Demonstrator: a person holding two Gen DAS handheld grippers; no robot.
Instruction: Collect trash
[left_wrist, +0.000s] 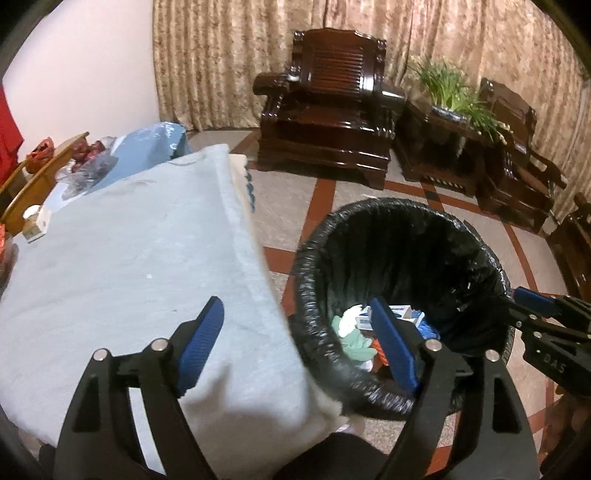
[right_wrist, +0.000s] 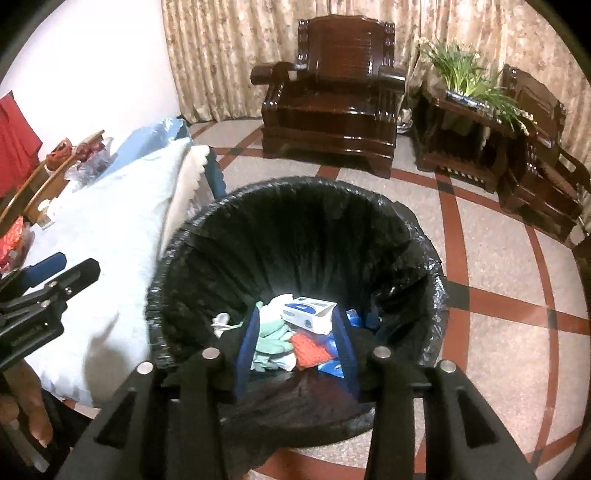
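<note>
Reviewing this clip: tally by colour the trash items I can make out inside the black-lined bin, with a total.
Inside the black-lined trash bin, seen from the right wrist camera:
White-and-blue cardboard box: 1
Pale green rubber glove: 1
Orange-red textured piece: 1
Blue plastic scraps: at least 1, partly hidden
White crumpled piece: 1
Total: at least 5; both grippers are open and hold nothing.
</note>
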